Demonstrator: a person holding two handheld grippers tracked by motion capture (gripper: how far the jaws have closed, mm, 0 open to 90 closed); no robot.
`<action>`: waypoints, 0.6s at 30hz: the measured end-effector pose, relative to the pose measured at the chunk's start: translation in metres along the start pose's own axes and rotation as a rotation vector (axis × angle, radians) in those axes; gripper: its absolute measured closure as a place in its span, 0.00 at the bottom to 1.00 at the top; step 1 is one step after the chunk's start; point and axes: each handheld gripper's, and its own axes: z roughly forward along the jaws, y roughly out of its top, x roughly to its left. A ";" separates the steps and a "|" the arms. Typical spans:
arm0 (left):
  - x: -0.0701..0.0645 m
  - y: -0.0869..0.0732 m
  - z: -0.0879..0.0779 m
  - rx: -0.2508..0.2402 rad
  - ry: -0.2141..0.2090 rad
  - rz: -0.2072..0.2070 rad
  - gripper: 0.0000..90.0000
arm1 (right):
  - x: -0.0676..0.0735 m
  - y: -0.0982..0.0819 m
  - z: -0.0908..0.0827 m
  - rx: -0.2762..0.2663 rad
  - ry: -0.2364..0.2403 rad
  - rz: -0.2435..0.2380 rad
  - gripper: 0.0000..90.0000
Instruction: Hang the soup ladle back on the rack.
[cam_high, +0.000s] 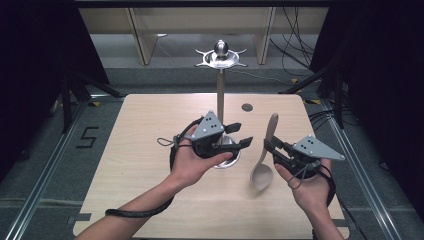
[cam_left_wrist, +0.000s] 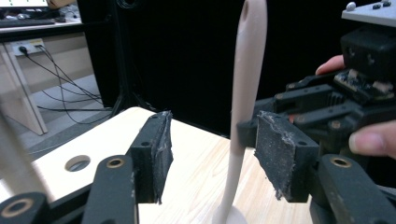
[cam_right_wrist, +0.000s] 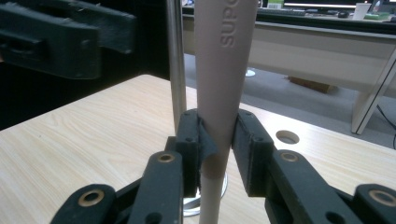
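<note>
Tabletop (cam_high: 150, 150): pale wood-grain laminate, smooth, matt. Stand (cam_high: 220, 85) rising from it: polished metal, glossy post and top ring. Spoon (cam_high: 264, 155) beside the stand: beige, matt, probably silicone or plastic, embossed lettering on the handle. Right tool (cam_right_wrist: 219, 149) and left tool (cam_left_wrist: 210, 158): black matt plastic, with rough, worn, fraying pads (cam_left_wrist: 275, 154).

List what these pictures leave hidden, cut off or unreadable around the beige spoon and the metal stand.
- Beige plastic spoon: the embossed lettering runs off the top edge of the right gripper view; its bowl lies below the bottom edge.
- Round base of the metal utensil stand: mostly hidden by the left claw in the high view.
- Stand's top hooks: too small to count in the high view.
</note>
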 end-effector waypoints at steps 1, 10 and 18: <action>-0.002 0.003 0.006 -0.003 -0.007 -0.014 0.51 | 0.001 -0.001 0.001 0.004 0.000 -0.012 0.82; -0.012 0.009 0.026 0.000 -0.022 -0.038 0.57 | 0.007 0.000 0.006 0.005 0.011 -0.029 0.82; -0.018 0.009 0.036 0.000 -0.036 -0.045 0.68 | 0.012 0.001 0.005 0.032 0.006 -0.054 0.82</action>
